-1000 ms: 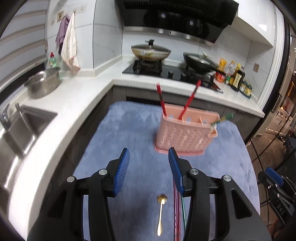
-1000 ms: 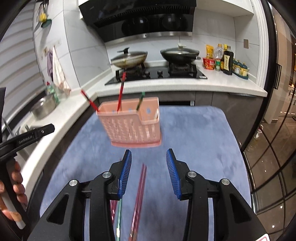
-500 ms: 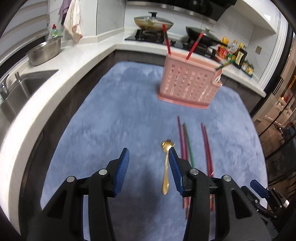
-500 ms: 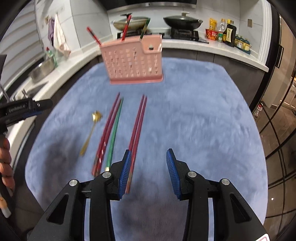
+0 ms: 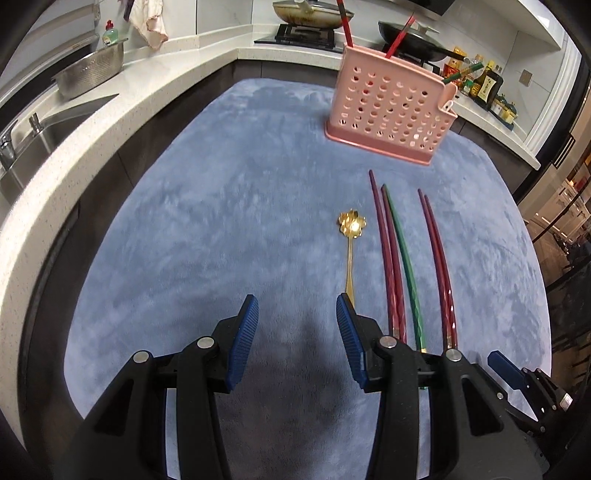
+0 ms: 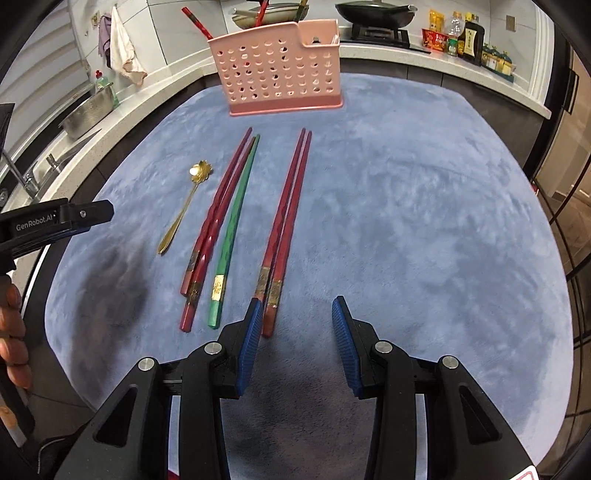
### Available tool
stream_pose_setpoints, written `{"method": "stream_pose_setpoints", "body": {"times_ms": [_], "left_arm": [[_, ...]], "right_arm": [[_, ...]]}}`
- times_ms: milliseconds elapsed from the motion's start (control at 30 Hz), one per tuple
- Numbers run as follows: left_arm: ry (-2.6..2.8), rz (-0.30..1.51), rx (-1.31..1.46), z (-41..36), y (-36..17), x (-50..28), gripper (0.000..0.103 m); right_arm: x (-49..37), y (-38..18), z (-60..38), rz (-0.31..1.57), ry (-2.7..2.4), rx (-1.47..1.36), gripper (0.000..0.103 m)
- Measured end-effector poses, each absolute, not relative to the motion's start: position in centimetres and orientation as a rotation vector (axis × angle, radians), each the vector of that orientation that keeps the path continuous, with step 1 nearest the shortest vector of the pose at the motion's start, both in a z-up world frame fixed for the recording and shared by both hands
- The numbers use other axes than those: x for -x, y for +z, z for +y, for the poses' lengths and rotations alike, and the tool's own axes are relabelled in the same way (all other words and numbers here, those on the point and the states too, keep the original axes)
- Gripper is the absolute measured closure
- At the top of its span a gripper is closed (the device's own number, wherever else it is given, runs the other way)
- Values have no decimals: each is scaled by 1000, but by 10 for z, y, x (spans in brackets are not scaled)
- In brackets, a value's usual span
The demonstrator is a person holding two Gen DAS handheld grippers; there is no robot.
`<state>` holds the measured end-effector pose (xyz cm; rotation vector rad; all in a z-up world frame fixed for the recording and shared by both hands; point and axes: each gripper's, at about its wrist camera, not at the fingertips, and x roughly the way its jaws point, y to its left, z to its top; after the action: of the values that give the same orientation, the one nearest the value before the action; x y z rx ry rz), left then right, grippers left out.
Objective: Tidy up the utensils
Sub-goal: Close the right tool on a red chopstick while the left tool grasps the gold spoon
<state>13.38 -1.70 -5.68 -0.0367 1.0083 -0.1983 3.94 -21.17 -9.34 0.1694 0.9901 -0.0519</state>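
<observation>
Nearest in the left wrist view, the left gripper [image 5: 297, 317] hangs over the blue mat [image 5: 221, 221] that covers the worktop, its jaws apart with only bare mat between them, holding nothing. The tip of its right-hand finger overlaps the handle end of the gold spoon [image 5: 350, 254], though whether they touch cannot be told. In the right wrist view the right gripper [image 6: 295, 321] likewise stands with its jaws released and empty; its left-hand finger sits just beside the butt ends of a pair of red chopsticks [image 6: 286, 221]. To the left of that pair, side by side on the mat, lie a single green chopstick [image 6: 234, 227], then a second red pair [image 6: 214, 221], then the spoon with its flower-shaped bowl pointing away. All of them run lengthwise toward the far edge of the mat. Beyond their tips stands the pink utensil holder [image 6: 280, 70], upright, its wall pierced with holes, and with a smaller compartment at one end. Two red chopsticks [image 5: 345, 22] and a green one [image 5: 463, 72] lean out of its top. Behind it runs the white kitchen counter [image 5: 122, 107], carrying a steel bowl [image 5: 90, 75] near the sink, pans on the stove and bottles [image 6: 469, 37] at the far right.
</observation>
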Motion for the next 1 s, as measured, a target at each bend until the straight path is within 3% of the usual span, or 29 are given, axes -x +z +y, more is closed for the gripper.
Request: {"method": "stream_pose_setpoints", "body": {"times_ms": [133,367,733,1000], "left_arm": [[-199,1020,34,-19,-62,-132,61],[-198,1036,25,-18,-69,-132,61],[-189,1046,11,-16,-74,-132,61],[-172,1039,17,-8,-70,-131,61]], "right_arm": [[-41,-99,-206,1008,-34,-162,64],[-41,-106,-205,1027,-25,-160,73],[-47,-107,-216,1027,-45,-192,76],[-61,-111,-211,1031,-40,-152,88]]}}
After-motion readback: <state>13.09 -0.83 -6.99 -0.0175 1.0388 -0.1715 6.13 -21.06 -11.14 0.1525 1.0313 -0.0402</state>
